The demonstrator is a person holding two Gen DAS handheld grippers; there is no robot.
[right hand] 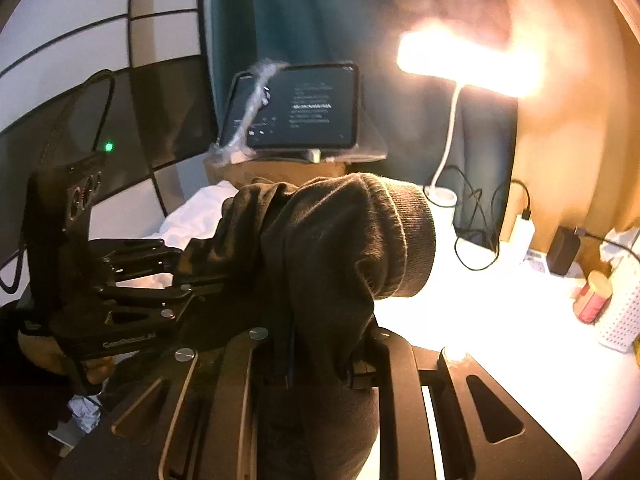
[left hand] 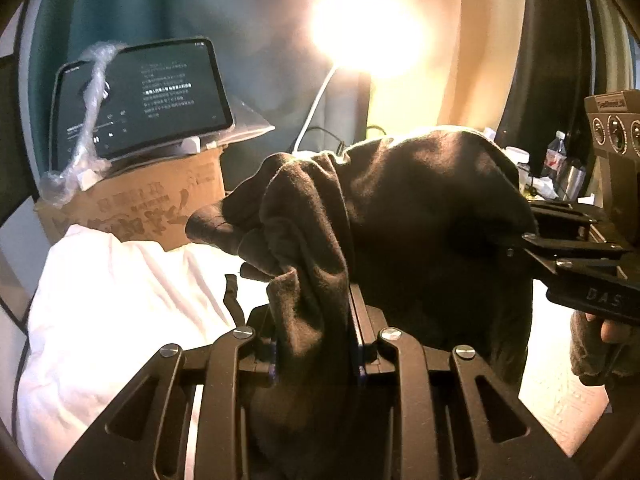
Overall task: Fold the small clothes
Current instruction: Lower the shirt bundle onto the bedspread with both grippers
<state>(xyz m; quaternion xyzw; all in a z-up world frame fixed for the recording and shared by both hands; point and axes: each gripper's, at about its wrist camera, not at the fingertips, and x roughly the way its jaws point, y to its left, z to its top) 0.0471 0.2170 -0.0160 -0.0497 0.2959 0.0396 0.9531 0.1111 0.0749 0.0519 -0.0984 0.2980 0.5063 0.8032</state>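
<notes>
A dark brown-grey garment (left hand: pixel 400 208) with a ribbed cuff hangs bunched in the air between both grippers. My left gripper (left hand: pixel 316 304) is shut on a fold of it, cloth filling the gap between its fingers. My right gripper (right hand: pixel 320 320) is shut on the same garment (right hand: pixel 332 240) near the ribbed cuff. In the left wrist view the right gripper (left hand: pixel 532 248) comes in from the right and bites the cloth's edge. In the right wrist view the left gripper (right hand: pixel 208 276) comes in from the left, into the cloth.
A white cloth (left hand: pixel 112 280) lies on the table at the left. Behind it a cardboard box (left hand: pixel 132 208) carries a tablet (left hand: pixel 140 100). A lit desk lamp (right hand: pixel 464 60), cables (right hand: pixel 476 224), a charger (right hand: pixel 520 232) and a red can (right hand: pixel 592 296) stand at the right.
</notes>
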